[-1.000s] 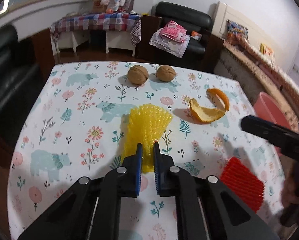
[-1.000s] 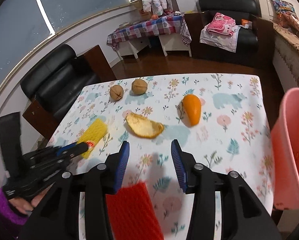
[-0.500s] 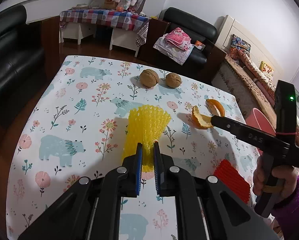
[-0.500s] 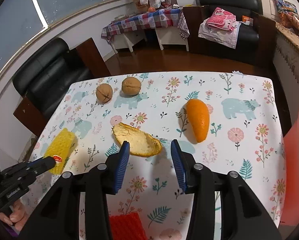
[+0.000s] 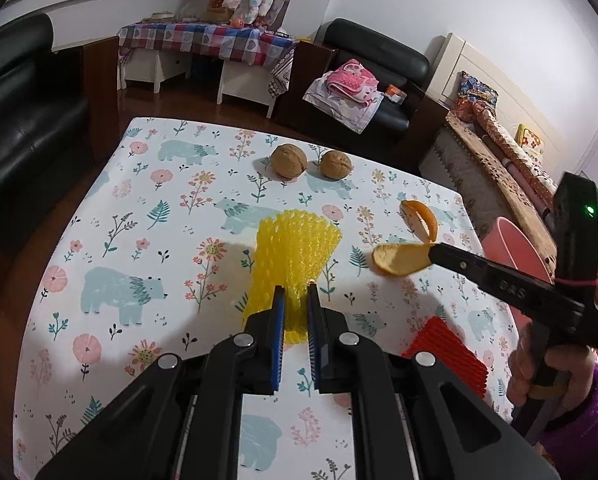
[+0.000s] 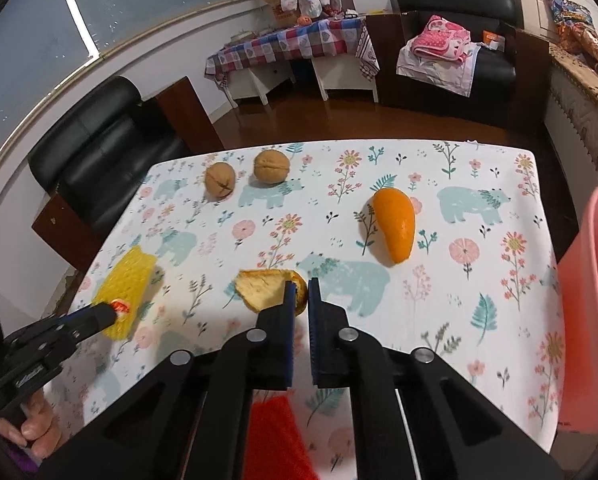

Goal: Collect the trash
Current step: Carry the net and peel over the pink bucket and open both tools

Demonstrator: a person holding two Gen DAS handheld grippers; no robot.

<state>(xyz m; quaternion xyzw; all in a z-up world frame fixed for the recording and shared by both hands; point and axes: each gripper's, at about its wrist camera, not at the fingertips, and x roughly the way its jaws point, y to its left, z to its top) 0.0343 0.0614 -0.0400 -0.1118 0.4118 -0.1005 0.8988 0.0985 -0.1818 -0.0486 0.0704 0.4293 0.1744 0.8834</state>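
While your left gripper (image 5: pixel 295 300) is pinched tight on the near end of the yellow foam net (image 5: pixel 295 252), your right gripper (image 6: pixel 302 292) has just been closing and now bites only the near edge of the orange peel (image 6: pixel 265 288). Such a thin hold can slip or tear the peel if you swing it quickly toward the pink bin (image 6: pixel 591 300) at the table's right. The net hangs soft, so it may drag over the tablecloth (image 5: pixel 139 240). Second peel (image 6: pixel 395 224), red net (image 5: pixel 445 346) and two walnuts (image 5: pixel 289 161) wait on the table.
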